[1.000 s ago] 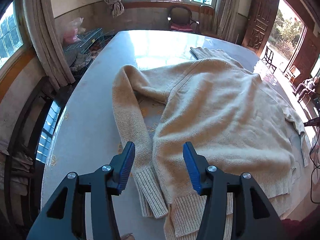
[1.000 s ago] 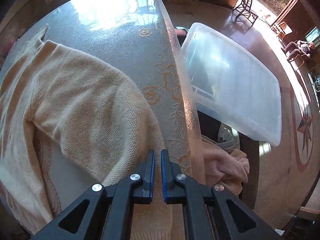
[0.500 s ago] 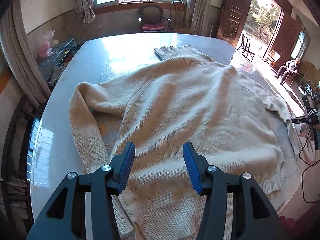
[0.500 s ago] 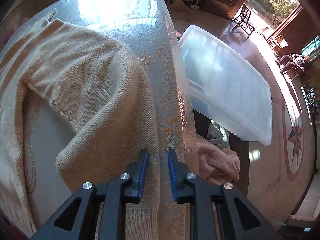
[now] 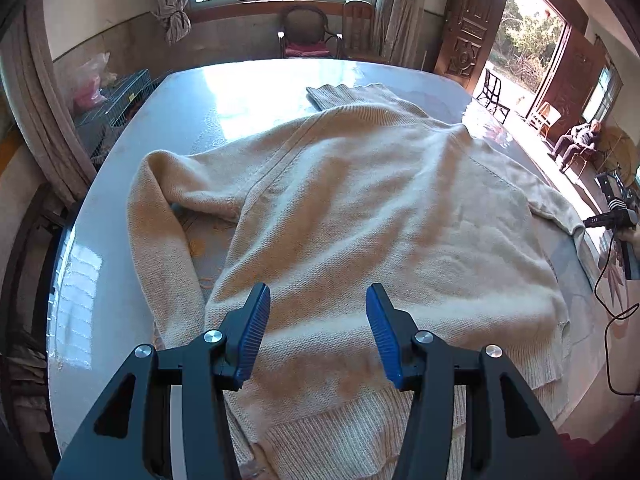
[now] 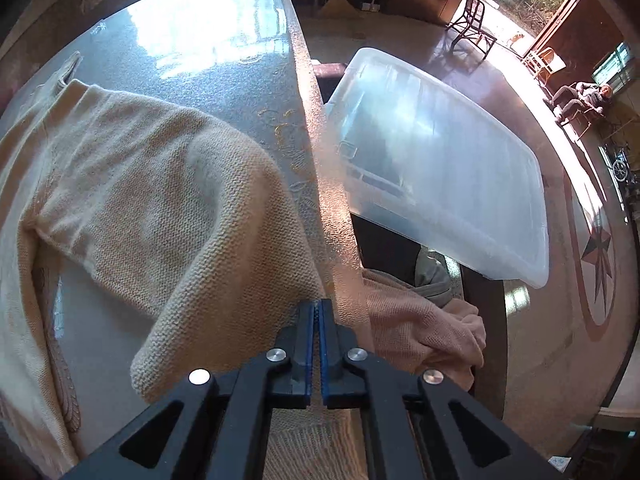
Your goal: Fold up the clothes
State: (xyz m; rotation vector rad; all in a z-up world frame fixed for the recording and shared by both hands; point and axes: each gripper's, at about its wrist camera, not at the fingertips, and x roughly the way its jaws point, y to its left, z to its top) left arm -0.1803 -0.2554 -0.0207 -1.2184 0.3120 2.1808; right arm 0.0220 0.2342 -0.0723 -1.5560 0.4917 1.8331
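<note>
A cream knit sweater [image 5: 360, 216] lies spread on the glossy table [image 5: 224, 100], collar at the far end and ribbed hem nearest me. Its left sleeve [image 5: 160, 248] bends back along the body. My left gripper [image 5: 316, 336] hovers open above the hem area, with nothing between its blue pads. The right sleeve [image 6: 192, 216] humps up and runs along the table's right edge under my right gripper [image 6: 317, 312]. That gripper's jaws are shut and no cloth shows between the pads. From the left wrist, the right gripper [image 5: 608, 220] sits at the sleeve's end.
A clear plastic storage box [image 6: 440, 168] stands right beside the table edge, with a pink cloth [image 6: 424, 332] and a grey one below it. Chairs [image 5: 308, 36] and a wire cage [image 5: 120, 92] stand at the far end. A person [image 5: 576, 140] sits by the doorway.
My left gripper swung right, from the left sleeve's cuff to over the hem, and stayed open. My right gripper's jaws parted slightly half a second ago and have shut again.
</note>
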